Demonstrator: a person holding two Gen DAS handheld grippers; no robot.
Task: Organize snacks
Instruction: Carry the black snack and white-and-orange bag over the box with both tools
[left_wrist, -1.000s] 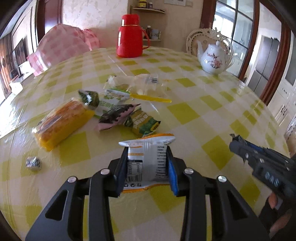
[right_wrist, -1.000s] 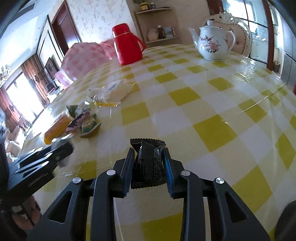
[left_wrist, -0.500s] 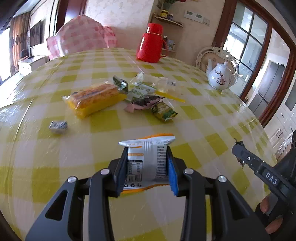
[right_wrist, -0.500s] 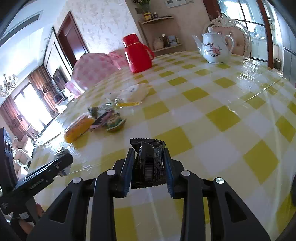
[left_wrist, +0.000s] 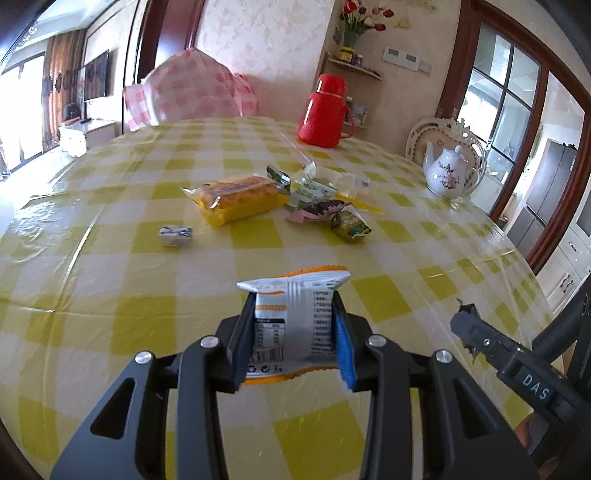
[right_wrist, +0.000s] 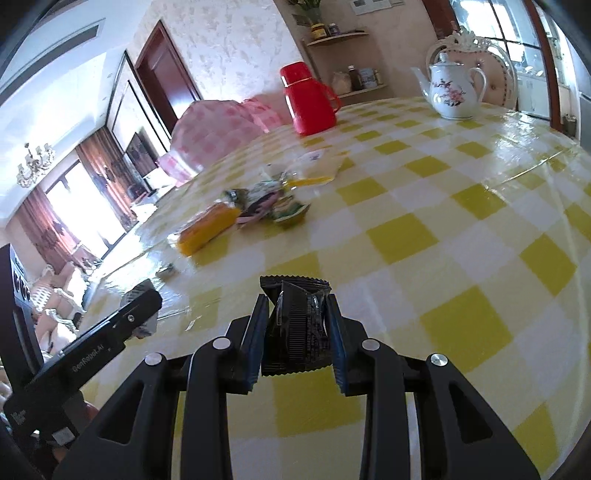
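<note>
Covering nearly everything in sight, a round table (left_wrist: 110, 229) in a yellow-and-white checked cloth fills both views. At its far side stand a red flask (left_wrist: 325, 110) and, well apart to the right, a white flowered teapot (left_wrist: 448, 175). Near the middle of the table lies a loose cluster of snacks: a long yellow packet of biscuits (left_wrist: 240, 199), with a pink-and-black wrapper (left_wrist: 317, 210) and a small green packet (left_wrist: 349, 223) just beside it, and a small white wrapped sweet (left_wrist: 175, 235) off on its own to the left. Held above the near part of the cloth, the left gripper (left_wrist: 293, 332) pinches a white-and-orange snack packet (left_wrist: 295, 317) between its pads, and the right gripper (right_wrist: 295, 328) pinches a smaller black snack packet (right_wrist: 295, 325), crumpled between its pads.
</note>
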